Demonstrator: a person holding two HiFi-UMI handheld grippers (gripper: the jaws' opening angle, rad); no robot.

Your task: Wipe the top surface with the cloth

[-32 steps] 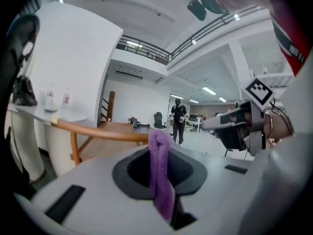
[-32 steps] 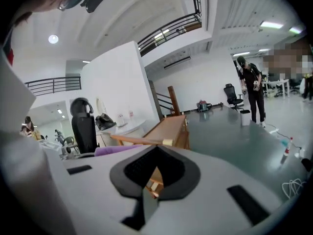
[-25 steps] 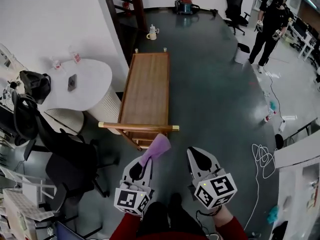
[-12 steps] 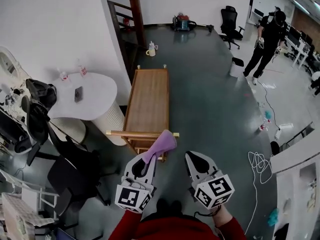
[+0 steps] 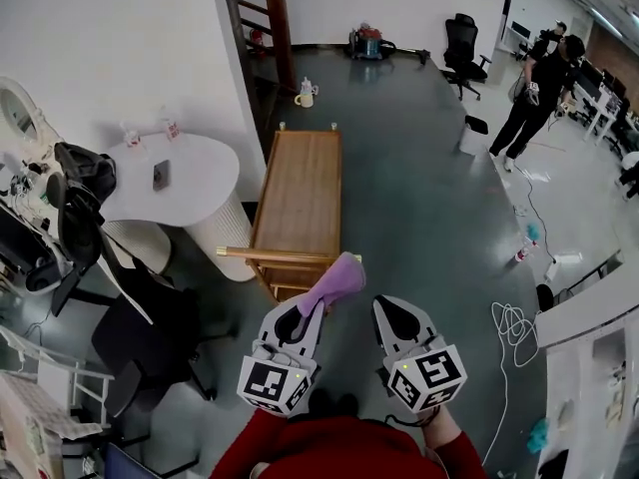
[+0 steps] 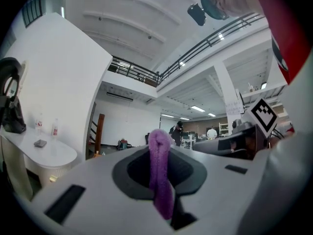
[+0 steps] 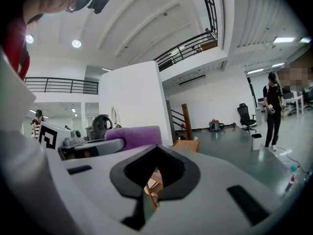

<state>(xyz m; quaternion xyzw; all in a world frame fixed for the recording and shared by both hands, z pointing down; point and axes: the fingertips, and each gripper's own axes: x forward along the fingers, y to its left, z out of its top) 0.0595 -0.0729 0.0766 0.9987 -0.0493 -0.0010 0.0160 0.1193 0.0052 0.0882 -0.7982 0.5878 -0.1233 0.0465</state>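
Just then the left gripper (image 5: pixel 311 312) was pinching a purple cloth (image 5: pixel 335 278). Its jaws were pressed onto the fabric, which stood up in a folded strip between them in the left gripper view. In the head view the free end of the cloth stuck out past the jaw tips and showed over the near right corner of a wooden cart (image 5: pixel 298 193), beside the right end of the cart's brass-coloured handle bar (image 5: pixel 283 256). The cloth was not spread on the cart's top, which lay bare and ran lengthwise away from the person.

Just beside the left one, the right gripper (image 5: pixel 387 305) had its jaws drawn together with only a thin slit between them. Nothing was held there; part of the cart's wooden frame showed through the slit in the right gripper view.

To the left of the cart stood a round white worktop (image 5: pixel 205 193) carrying a dark phone (image 5: pixel 161 175) and two small bottles (image 5: pixel 150 133). Well apart, across the dark green floor (image 5: pixel 419 188), a person in black (image 5: pixel 536 96) stood near a black office chair (image 5: pixel 460 41). A coil of white cable (image 5: pixel 511 319) lay on the floor to the right of the grippers.
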